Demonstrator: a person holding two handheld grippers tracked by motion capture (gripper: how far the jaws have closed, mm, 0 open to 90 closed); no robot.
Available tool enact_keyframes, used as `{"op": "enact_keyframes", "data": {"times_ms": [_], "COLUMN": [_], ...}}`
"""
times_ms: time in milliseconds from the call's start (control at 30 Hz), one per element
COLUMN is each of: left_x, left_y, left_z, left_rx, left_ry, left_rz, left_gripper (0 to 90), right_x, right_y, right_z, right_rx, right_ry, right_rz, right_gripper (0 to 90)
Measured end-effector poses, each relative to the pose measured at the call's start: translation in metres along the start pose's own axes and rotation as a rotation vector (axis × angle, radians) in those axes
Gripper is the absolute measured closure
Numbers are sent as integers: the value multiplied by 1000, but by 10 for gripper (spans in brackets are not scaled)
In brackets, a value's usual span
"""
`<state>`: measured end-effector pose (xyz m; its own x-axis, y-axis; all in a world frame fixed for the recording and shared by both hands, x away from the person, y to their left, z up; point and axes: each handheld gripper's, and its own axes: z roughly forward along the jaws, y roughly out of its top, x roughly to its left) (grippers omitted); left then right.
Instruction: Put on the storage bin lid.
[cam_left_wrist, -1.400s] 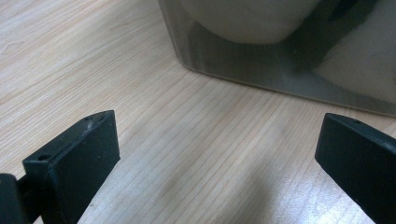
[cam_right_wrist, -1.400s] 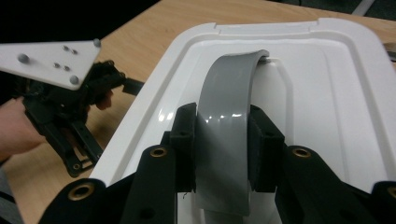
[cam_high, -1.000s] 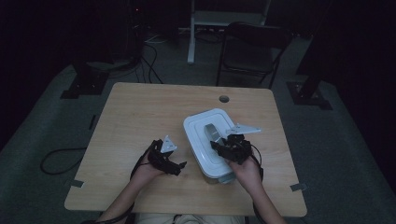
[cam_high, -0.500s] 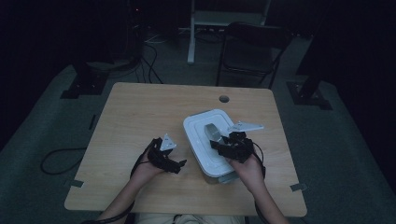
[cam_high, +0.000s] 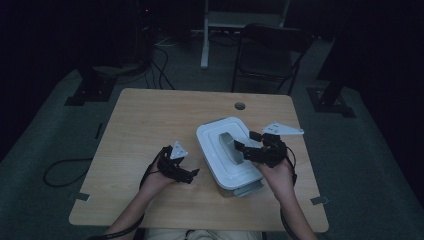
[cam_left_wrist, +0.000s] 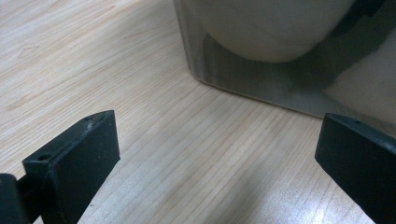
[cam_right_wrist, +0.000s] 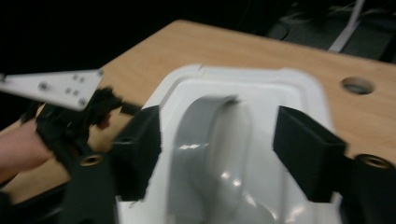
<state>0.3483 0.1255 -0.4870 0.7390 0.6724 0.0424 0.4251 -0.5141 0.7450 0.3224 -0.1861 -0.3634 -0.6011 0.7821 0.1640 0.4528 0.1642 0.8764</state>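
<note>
On the wooden surface (cam_high: 150, 120), toward its near edge and left of the middle, the left hand-held gripper (cam_high: 192, 172) lies low in the person's left hand (cam_high: 155, 181), its jaws spread wide apart and grasping nothing. In the left gripper view the two black jaws stand well apart over bare wood grain, aimed at the lower wall of the white container (cam_left_wrist: 261, 56), which is near but not touched. The white container (cam_high: 225, 150), a rounded rectangular box with a lid, sits right of the middle of the surface, its near end close to the near edge. A grey handle (cam_high: 231, 147) runs lengthwise along the top of its lid. From the right, the right hand-held gripper (cam_high: 239, 148), held in the person's right hand (cam_high: 277, 175), reaches over the lid; in the right gripper view its jaws are released, one on each side of the grey handle (cam_right_wrist: 212, 149) with a gap on both sides. A round hole (cam_high: 240, 106) lies near the far edge of the surface.
</note>
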Motion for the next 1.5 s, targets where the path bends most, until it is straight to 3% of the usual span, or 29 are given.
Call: {"op": "enact_keyframes", "data": {"times_ms": [33, 133, 200, 300, 433, 533, 567, 767, 967, 1233, 1500], "left_x": [0, 1, 1, 2, 3, 3, 3, 2, 2, -3, -6], "left_y": [0, 1, 1, 2, 3, 3, 3, 4, 5, 12, 15], "left_z": [0, 0, 0, 1, 1, 2, 4, 8, 10, 14, 19], "left_rx": [0, -6, -8, -8, -14, -14, -17, -18, -29, -42, -42], "left_ry": [3, 4, 5, 8, 7, 6, 5, -5, 0, -15, -23], "left_rz": [-1, -8, -12, -15, -22, -23, -30, -36, -47, -42, -36], "left_gripper": [5, 5, 5, 5, 5, 5, 5, 5, 5, 5, 5], "right_x": [0, -16, -19, -39, -53, -64, -76, -99, -121, -131, -130], "right_y": [0, 0, 0, -4, -9, -12, -18, -33, -50, -76, -98], "right_z": [0, -3, -3, -3, -1, 2, 6, 17, 26, 39, 51], "right_rx": [0, -18, -20, -37, -58, -41, -44, -44, -49, 17, 75], "right_ry": [0, -35, -46, -110, -132, -131, -138, -201, -239, -303, -276], "right_rz": [0, 16, 13, 26, 23, 37, 55, 66, 121, 111, 121], "right_gripper": [255, 124, 134, 131, 129, 127, 124, 124, 124, 124, 124]}}
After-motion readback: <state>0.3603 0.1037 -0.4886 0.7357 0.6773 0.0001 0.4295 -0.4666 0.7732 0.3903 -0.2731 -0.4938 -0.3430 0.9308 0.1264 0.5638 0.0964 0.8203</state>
